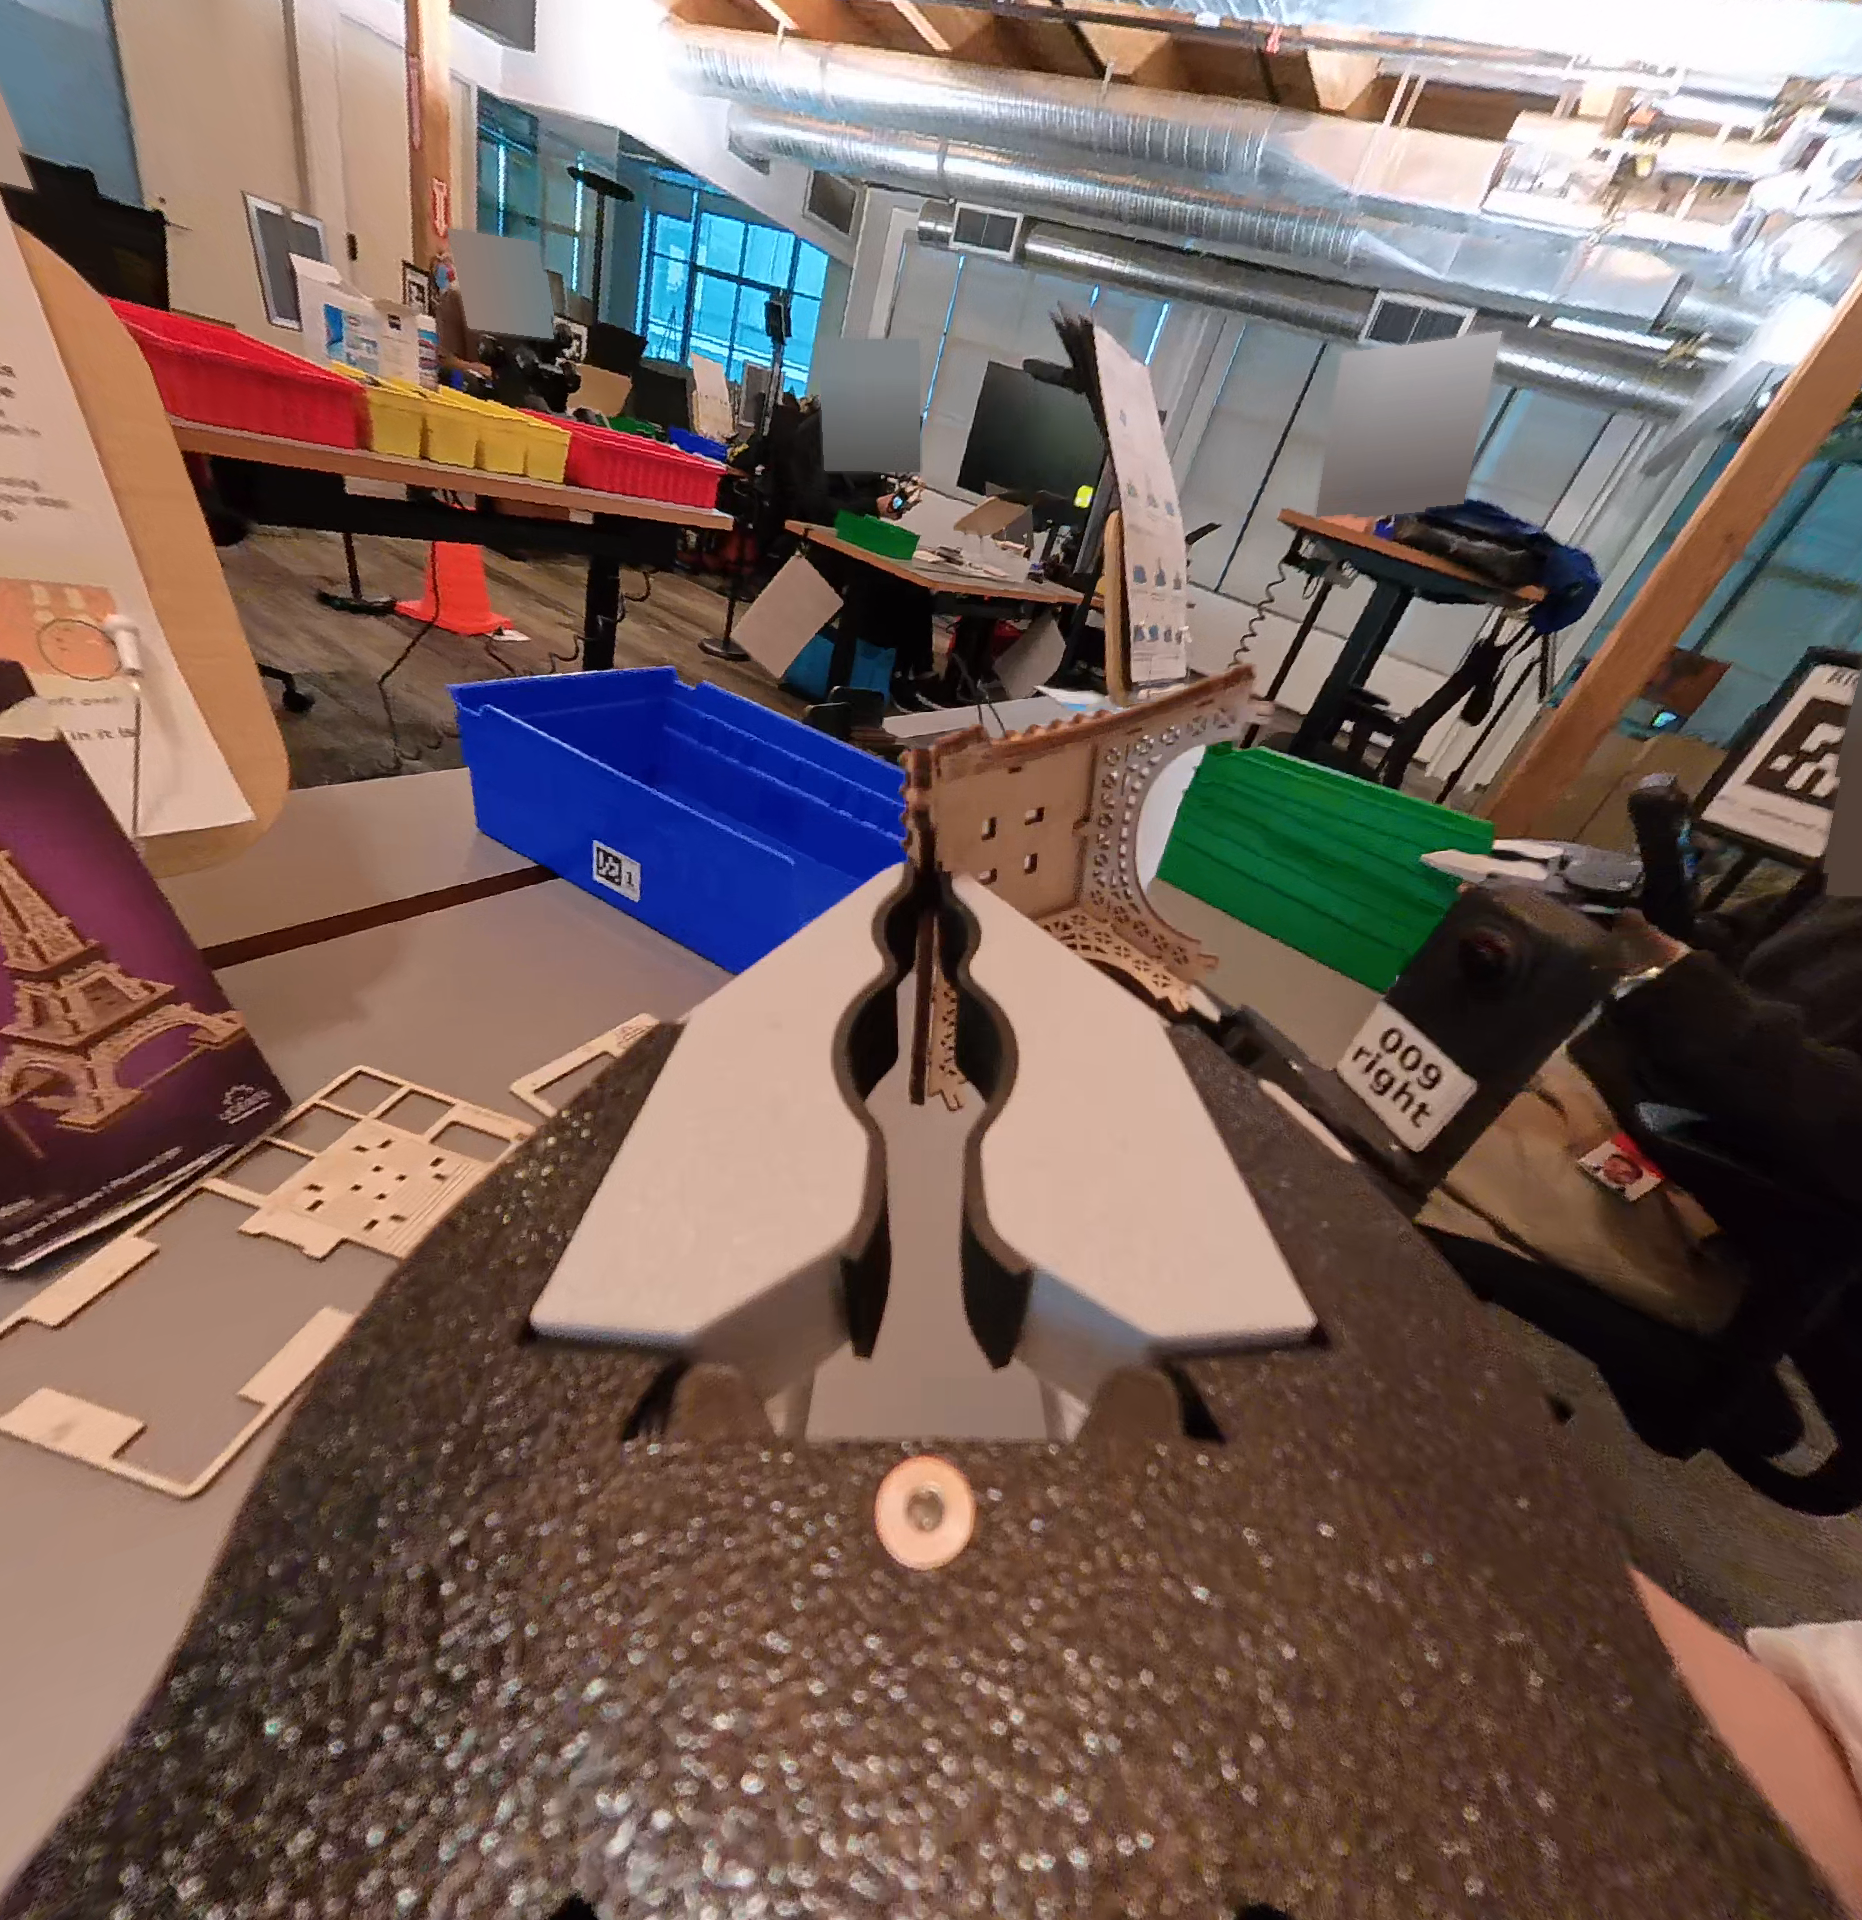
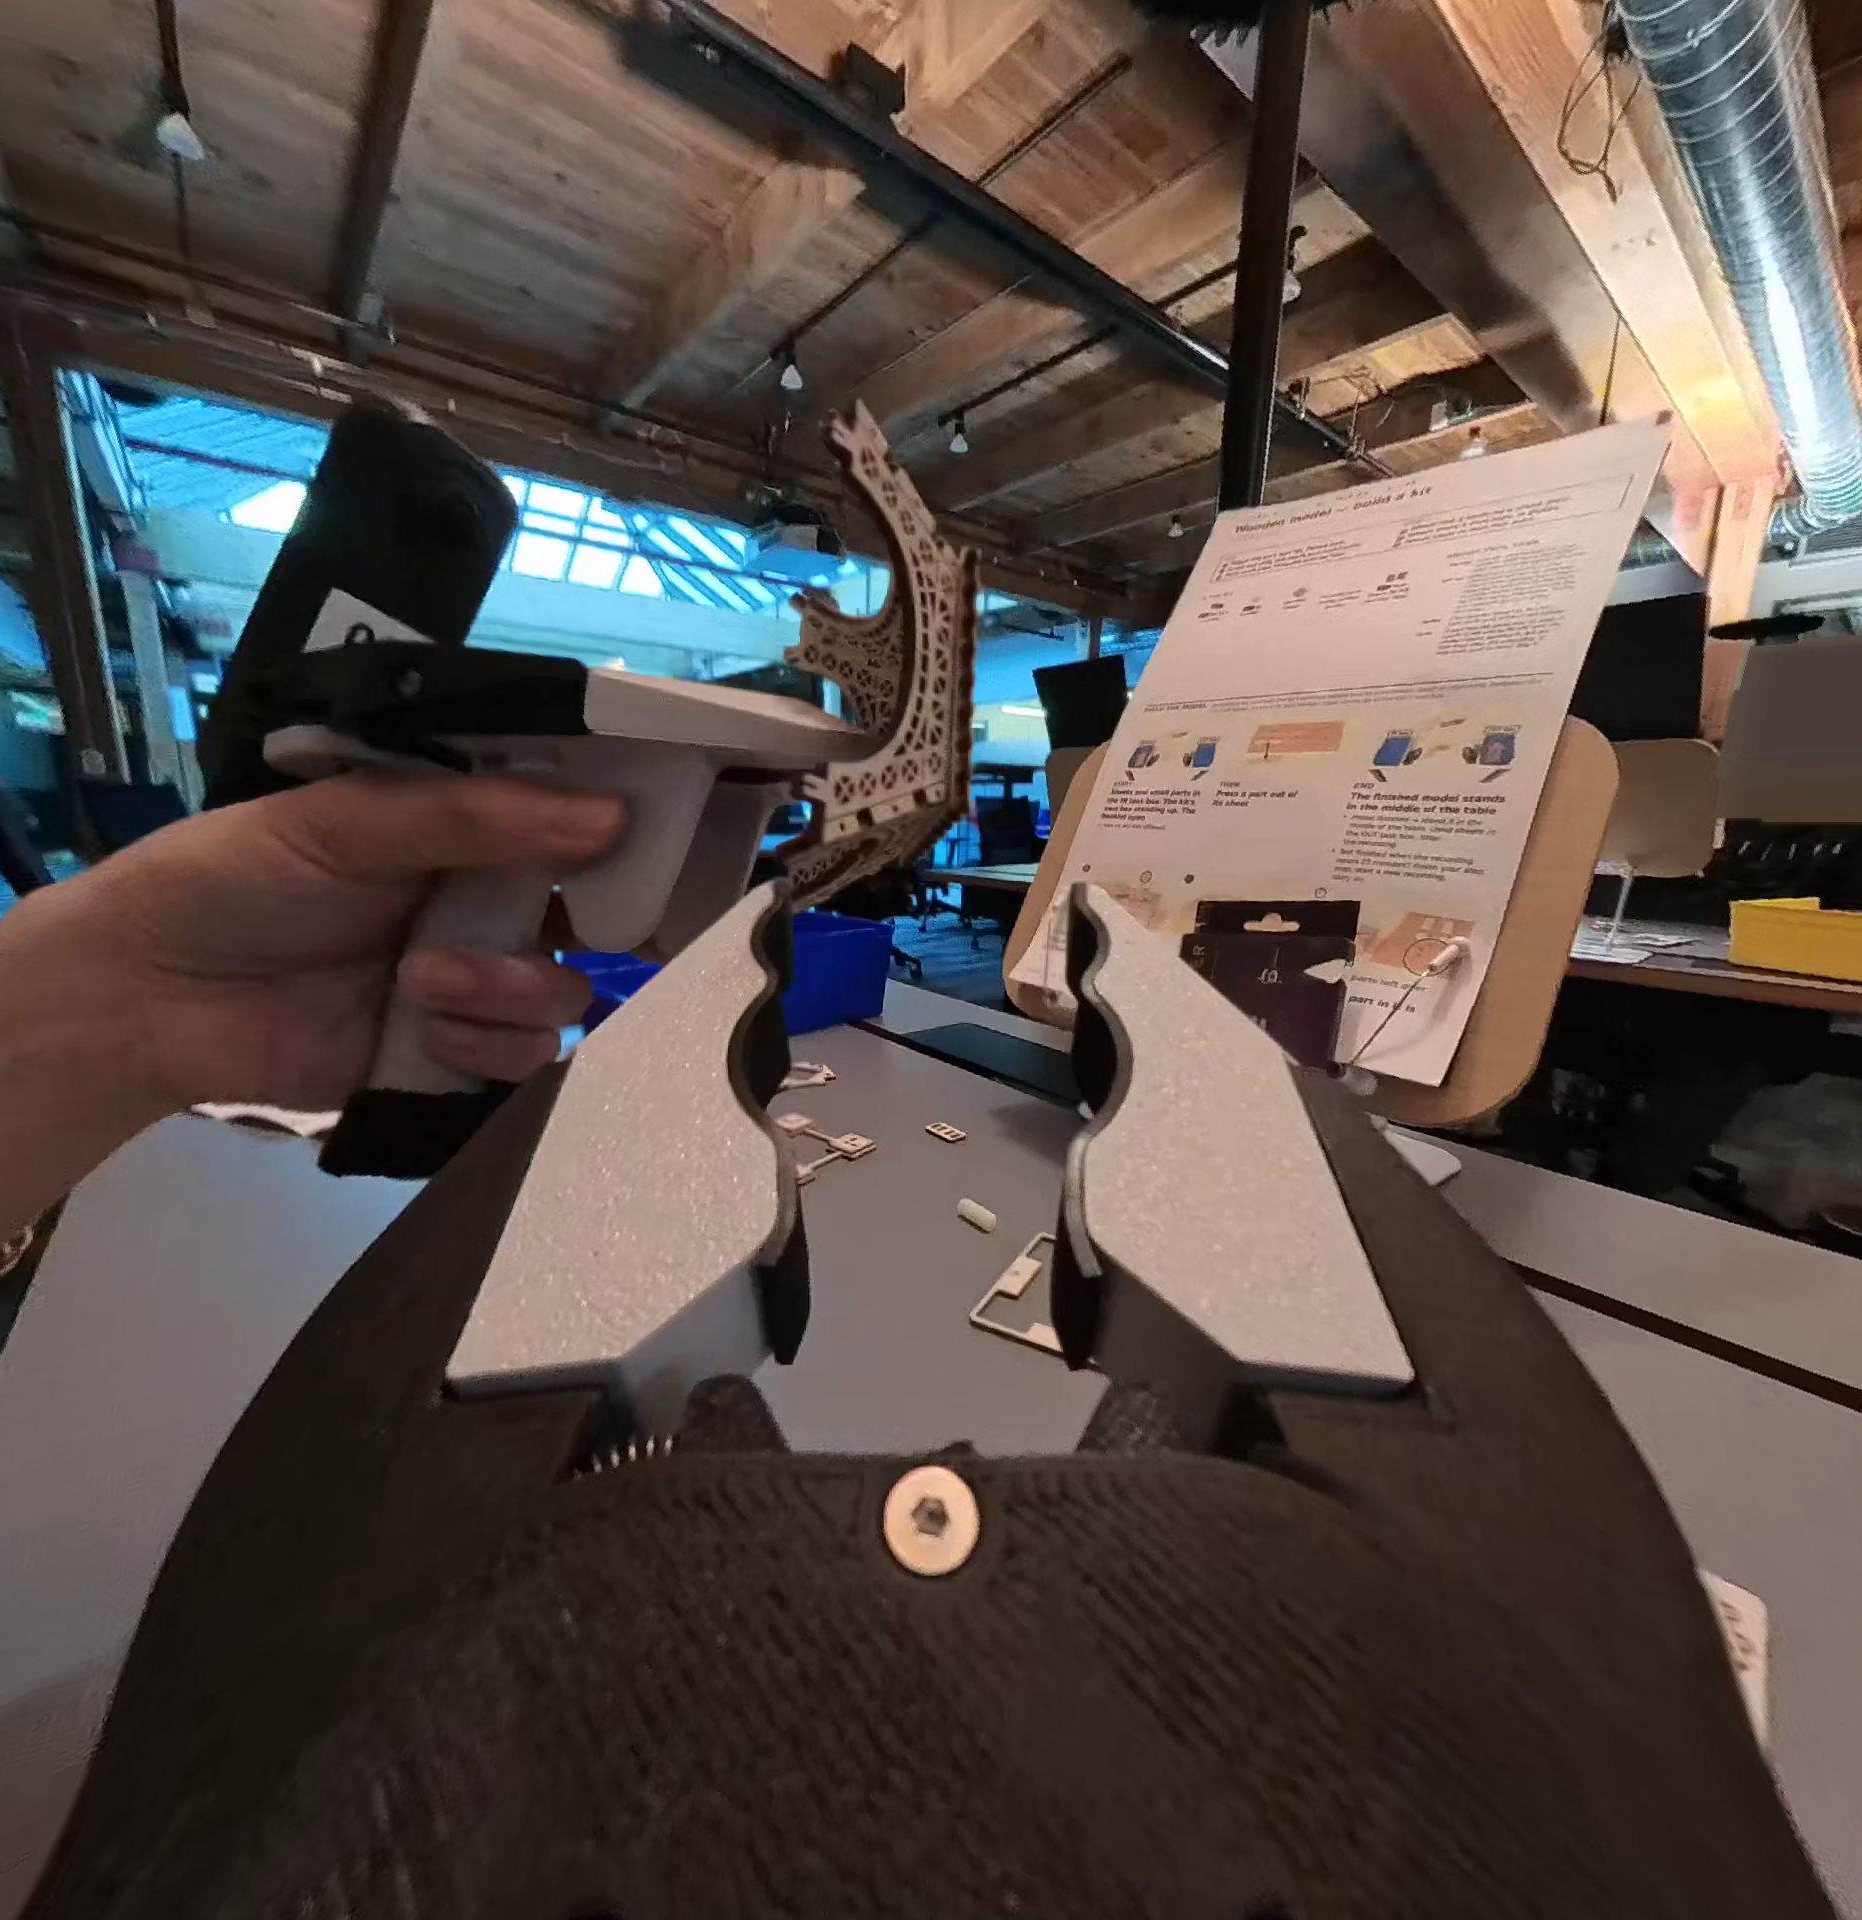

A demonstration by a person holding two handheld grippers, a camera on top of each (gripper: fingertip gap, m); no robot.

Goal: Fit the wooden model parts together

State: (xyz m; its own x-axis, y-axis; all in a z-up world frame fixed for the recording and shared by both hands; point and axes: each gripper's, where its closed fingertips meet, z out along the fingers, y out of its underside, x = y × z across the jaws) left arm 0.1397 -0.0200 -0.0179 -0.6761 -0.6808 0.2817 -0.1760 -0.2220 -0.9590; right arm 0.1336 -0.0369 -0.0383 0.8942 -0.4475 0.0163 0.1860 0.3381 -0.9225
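My left gripper is shut on the wooden tower-base assembly, a lattice arch piece joined to a flat panel with square holes, held up above the table. In the right wrist view the same assembly hangs in the air, clamped by the left gripper, which a hand holds. My right gripper is open and empty, just below and in front of the assembly. The right gripper's body also shows in the left wrist view, to the right of the assembly.
A blue bin and a green bin stand behind the assembly. The purple kit box and punched-out wooden sheets lie at the left. Small loose wooden parts lie on the grey table. An instruction sheet on a stand stands at the right. Left and right tips are no more than a few centimetres apart.
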